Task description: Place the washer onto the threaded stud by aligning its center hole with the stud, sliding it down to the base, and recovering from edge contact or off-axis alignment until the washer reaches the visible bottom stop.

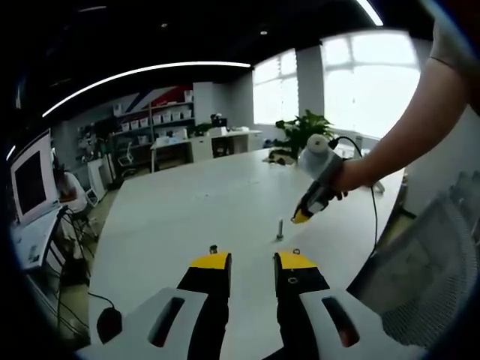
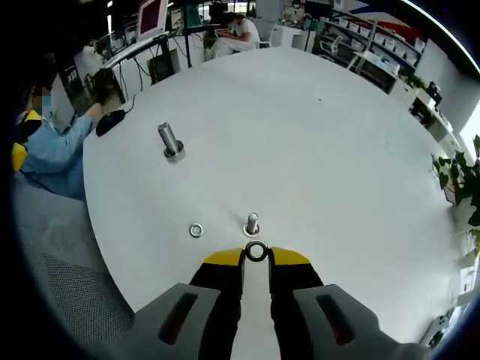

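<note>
Nearest the lens in the right gripper view, the right gripper (image 2: 256, 253) has its 2 yellow-tipped jaws pinched narrow on the washer (image 2: 256, 251), held at the very tips with its hole facing the camera. Just beyond the tips stands the threaded stud (image 2: 252, 223), upright on the white table (image 2: 315, 150); a second washer (image 2: 196, 229) lies flat to the left of the tips, and a taller bolt (image 2: 169, 140) stands well beyond on the left.

This looks like the alignment step: the washer is near the stud but not yet over it. The next move calls for turning the ring flat, centring its hole over the stud top, then lowering it to the base.

In the left gripper view, the left gripper (image 1: 252, 261) hangs with its jaws narrowly apart and nothing between them, back from the stud. There is bare tabletop on every side of the stud, and the table edge lies well off
</note>
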Available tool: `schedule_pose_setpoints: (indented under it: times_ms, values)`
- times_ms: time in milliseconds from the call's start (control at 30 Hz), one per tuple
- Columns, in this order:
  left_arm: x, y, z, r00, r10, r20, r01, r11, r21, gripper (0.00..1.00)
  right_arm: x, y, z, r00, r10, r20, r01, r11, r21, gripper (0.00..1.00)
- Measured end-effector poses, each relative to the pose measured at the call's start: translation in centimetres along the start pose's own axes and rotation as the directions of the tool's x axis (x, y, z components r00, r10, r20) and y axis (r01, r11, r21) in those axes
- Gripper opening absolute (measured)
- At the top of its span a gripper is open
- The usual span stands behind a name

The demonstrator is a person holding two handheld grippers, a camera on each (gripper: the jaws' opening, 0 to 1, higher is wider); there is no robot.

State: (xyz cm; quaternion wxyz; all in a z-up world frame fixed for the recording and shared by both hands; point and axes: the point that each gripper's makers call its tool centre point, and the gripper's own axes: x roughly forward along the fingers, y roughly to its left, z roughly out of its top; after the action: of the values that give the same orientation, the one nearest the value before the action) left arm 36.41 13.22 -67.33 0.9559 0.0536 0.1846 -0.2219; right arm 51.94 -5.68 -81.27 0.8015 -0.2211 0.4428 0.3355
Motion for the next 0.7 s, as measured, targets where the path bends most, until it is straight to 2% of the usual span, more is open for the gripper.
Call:
schedule_pose_setpoints:
  times_ms: [700]
  values:
    - [0.0,0.1,0.0,1.0,0.003,-0.001,-0.003,1.0,-0.009,0.21,0.7,0.2,1.2,1.0,0.004,0.009,-0.004,1.0,-0.001,0.14]
